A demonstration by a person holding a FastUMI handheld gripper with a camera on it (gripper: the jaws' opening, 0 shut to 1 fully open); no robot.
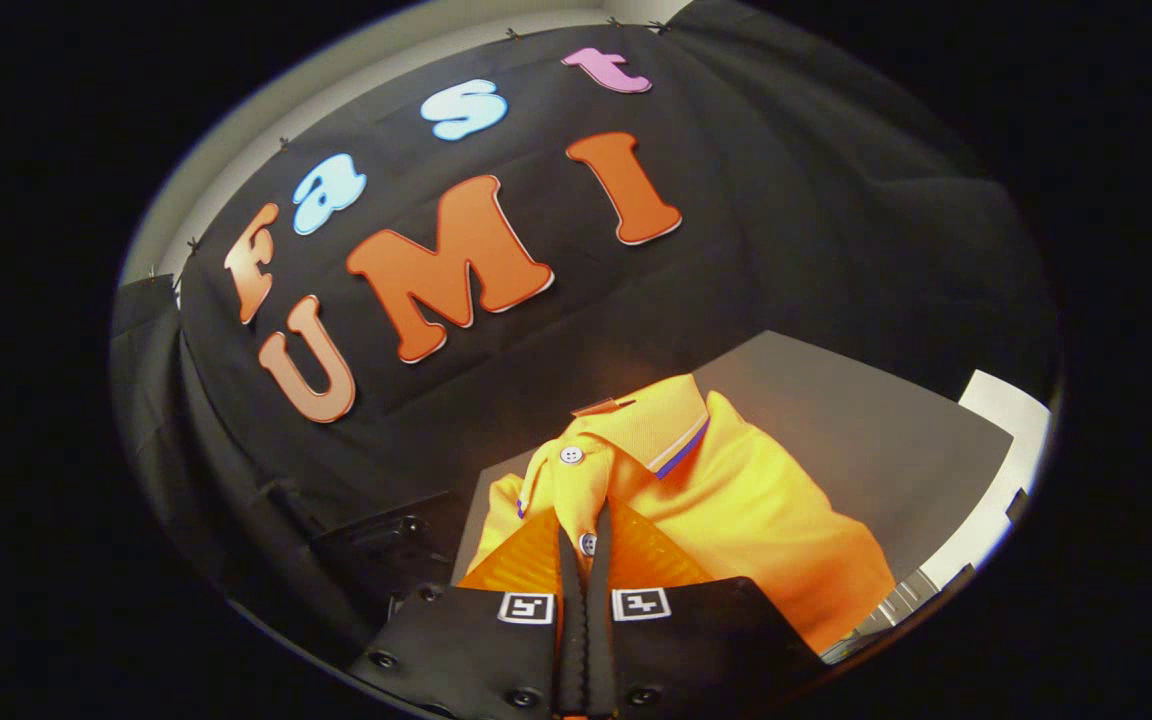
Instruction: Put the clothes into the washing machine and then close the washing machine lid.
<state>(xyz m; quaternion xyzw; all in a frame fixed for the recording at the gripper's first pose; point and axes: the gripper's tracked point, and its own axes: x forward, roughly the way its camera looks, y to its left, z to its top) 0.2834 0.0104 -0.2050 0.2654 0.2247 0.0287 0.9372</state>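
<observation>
Hand-held gripper (584,535) clenched on a yellow shirt (736,500) at its button placket, shirt lifted w/ collar up, grey surface (866,430) beyond.

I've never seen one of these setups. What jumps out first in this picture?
The bright orange-yellow polo shirt with white buttons and a collar grabs the eye, hanging bunched just ahead of the claw. The claw's two fingers are pinched shut on the shirt's button strip. Behind the shirt lies a flat grey surface, with a black cloth wall beyond.
</observation>
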